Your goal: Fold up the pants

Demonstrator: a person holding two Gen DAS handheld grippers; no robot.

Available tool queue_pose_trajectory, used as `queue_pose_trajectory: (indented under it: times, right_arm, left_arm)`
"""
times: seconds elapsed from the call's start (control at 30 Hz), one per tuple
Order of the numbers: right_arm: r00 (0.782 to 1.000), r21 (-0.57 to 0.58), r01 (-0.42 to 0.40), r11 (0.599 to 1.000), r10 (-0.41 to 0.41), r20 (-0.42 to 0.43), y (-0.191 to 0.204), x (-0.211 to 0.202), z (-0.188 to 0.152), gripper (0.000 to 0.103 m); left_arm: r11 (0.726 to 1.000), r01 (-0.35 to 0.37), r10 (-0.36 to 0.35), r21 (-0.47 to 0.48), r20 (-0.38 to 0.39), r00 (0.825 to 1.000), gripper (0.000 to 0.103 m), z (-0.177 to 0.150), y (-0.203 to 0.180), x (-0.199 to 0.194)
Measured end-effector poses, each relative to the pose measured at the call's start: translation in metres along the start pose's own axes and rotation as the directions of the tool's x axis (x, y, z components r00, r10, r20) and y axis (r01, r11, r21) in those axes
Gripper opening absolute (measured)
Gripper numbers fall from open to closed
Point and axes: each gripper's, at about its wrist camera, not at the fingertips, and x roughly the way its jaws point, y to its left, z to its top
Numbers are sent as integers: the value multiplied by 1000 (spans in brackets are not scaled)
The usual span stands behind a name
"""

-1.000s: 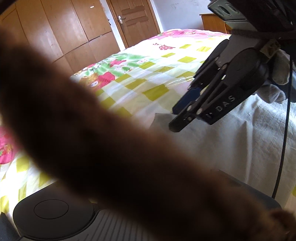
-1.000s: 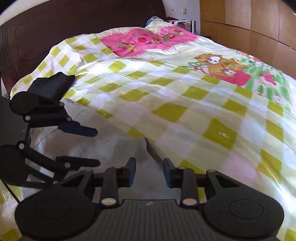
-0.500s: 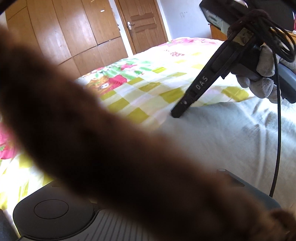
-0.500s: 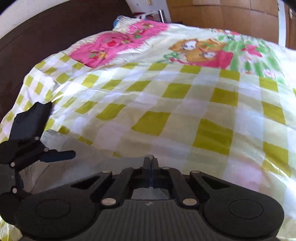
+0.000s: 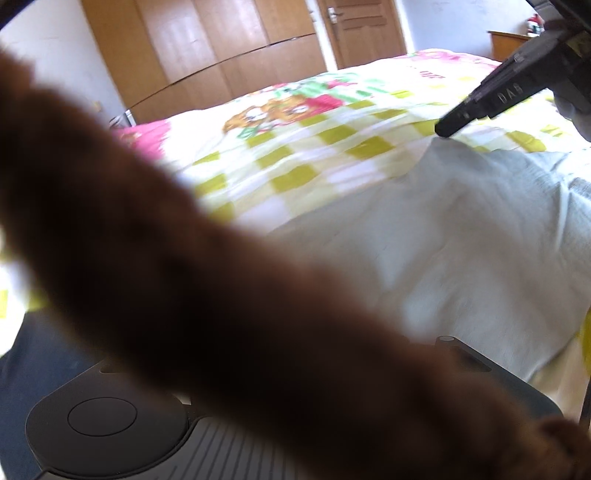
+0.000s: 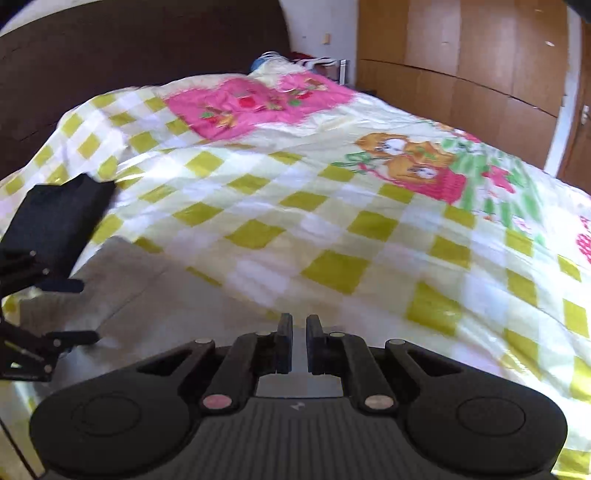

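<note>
Pale grey pants lie flat on a checked bedspread. My right gripper comes in from the upper right, and one corner of the pants rises in a peak to its tip. In the right wrist view the right gripper shows only a thin gap between its jaws, right at the edge of the pants. My left gripper is at the left edge over the pants, its two fingers apart. A blurred brown shape hides the left fingers in the left wrist view.
The yellow-checked bedspread with pink and cartoon patches covers the whole bed. A dark headboard stands at the far end. Wooden wardrobes and a wooden door line the wall beyond the bed.
My right gripper went from open around the pants edge to shut on it, and the corner has lifted with it. The left gripper's fingers have stayed apart.
</note>
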Motion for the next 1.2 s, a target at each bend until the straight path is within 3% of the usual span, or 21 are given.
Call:
queue_pose_trajectory:
  times: [0.13,0.2,0.33,0.43,0.47,0.53,0.77,0.9,0.97,1.03,1.07,1.13,1.2]
  right_arm:
    - [991,-74,-121,990,116,-73,59,31,5,23]
    - [982,-111,-171,979,161,-97,85,46,12,24]
    - [972,-157,-218,963,200,-121,120,75,32,24]
    - [978,-212,-193,958,170,-124,141,96,45,30]
    - [979,-224,-190,956,166,-120,144,101,49,32]
    - [979,-238,-191,952,165,-123,147,109,55,49]
    - [962,-292,-260,920,222,-156,144,126,71,62]
    - [912,-225,-377,898,318,-259,138,146,75,68]
    - [913,-217,-373,902,315,-258,139,151,74,64]
    - [915,-191,-371,909,323,-243,137,149,76,41]
    - [916,-176,-368,913,324,-236,134,147,78,35]
    - [913,-137,-371,918,333,-235,126,146,84,28]
    - [924,-128,-342,931,308,-228,120,146,88,26]
  left_arm:
    - [997,-48,47,-54,-21,999,57,-27,24,-19]
    - [993,-59,56,-99,-31,998,62,-38,37,-26]
    - [987,-55,53,-151,-17,998,65,-55,50,-36]
    - [987,-58,61,-152,20,998,65,-57,53,-40]
    - [987,-57,62,-153,27,998,65,-58,54,-41]
    - [984,-41,48,-173,40,998,65,-60,58,-44]
    - [968,44,-23,-248,84,996,64,-63,68,-54]
    - [956,95,-69,-277,100,993,66,-62,66,-55]
    - [963,81,-59,-256,92,994,66,-62,61,-50]
    - [968,69,-52,-240,74,996,66,-61,57,-44]
    - [966,80,-63,-245,76,995,65,-61,57,-43]
    - [961,101,-76,-259,105,992,65,-57,58,-44]
    - [961,106,-77,-254,122,990,65,-49,56,-44]
